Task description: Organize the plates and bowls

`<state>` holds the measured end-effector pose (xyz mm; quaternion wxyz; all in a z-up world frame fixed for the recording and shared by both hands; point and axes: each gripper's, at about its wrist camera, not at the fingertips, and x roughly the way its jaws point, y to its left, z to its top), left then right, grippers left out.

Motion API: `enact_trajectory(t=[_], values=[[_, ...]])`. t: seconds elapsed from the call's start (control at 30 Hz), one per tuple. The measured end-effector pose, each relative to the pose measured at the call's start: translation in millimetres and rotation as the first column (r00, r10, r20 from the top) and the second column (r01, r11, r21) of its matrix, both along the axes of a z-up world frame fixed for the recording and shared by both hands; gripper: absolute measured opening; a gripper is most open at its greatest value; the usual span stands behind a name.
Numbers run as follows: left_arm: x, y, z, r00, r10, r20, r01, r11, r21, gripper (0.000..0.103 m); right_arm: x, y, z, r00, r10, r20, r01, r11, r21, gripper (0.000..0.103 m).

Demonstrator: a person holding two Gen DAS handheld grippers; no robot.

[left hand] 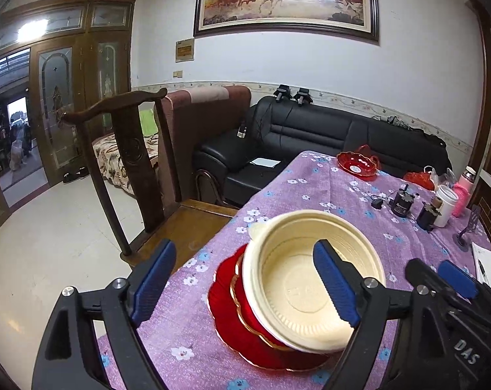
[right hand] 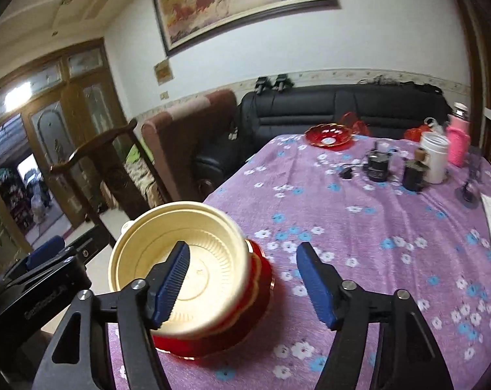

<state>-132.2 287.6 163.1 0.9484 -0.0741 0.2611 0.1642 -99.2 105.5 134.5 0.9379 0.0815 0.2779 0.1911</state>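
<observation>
Cream bowl [left hand: 313, 286]: sits tilted on top of the red plates [left hand: 245, 331], near the bench [left hand: 343, 201] edge by the wooden chair [left hand: 128, 169].
Red plates: stacked under the cream bowl, flat on the purple flower cloth.
Left tongs [left hand: 244, 284]: wide apart, holding nothing, one blue finger over the cream bowl.
Right tongs [right hand: 242, 284]: wide apart, holding nothing, just beside the cream bowl.
Red glass bowl [left hand: 357, 165]: far across the bench from the cream bowl, well apart.
</observation>
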Motion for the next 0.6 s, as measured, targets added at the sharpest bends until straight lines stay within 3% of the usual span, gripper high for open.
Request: enact_trajectory(t=[0.23, 0.6], values=[[-12, -20, 0, 1.0, -0.024, 0.008, 0.024, 0.999, 0.025, 0.095, -25, -27, -16, 0.996, -0.092, 0.009, 0.092, 0.996, 0.017, 0.079], [-17, -44, 2, 0.999, -0.052, 0.01, 0.052, 0.997, 0.058, 0.098, -39, -28, -31, 0.996, -0.094, 0.007, 0.094, 0.995, -0.021, 0.083]])
